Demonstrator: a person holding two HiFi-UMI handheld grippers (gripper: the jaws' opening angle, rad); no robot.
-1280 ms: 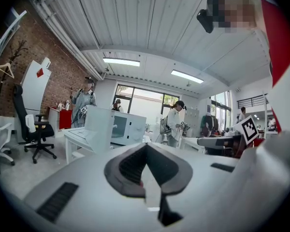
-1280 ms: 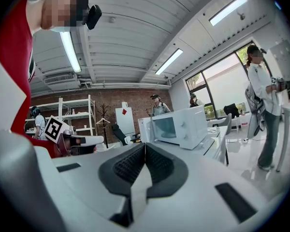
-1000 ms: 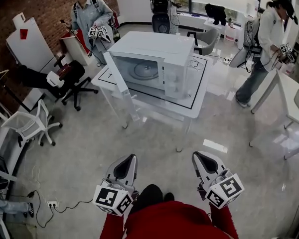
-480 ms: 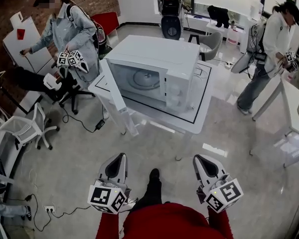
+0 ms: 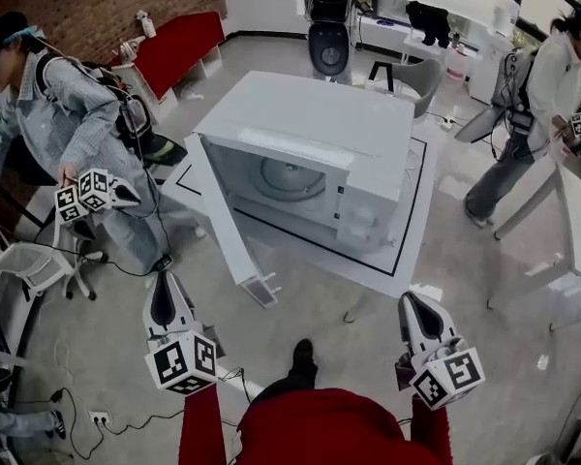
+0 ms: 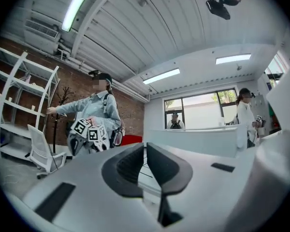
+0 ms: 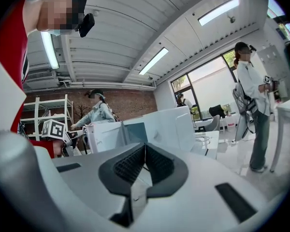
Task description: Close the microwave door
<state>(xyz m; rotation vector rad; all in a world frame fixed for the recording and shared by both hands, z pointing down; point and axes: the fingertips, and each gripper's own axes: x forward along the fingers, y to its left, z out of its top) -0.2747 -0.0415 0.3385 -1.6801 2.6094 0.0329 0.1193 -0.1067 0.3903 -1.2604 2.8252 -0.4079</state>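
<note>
White microwave door stands swung open; we hold left gripper and right gripper clenched empty, well short, probably for pushing.

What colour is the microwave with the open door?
The microwave is white. The head view shows it best.
</note>
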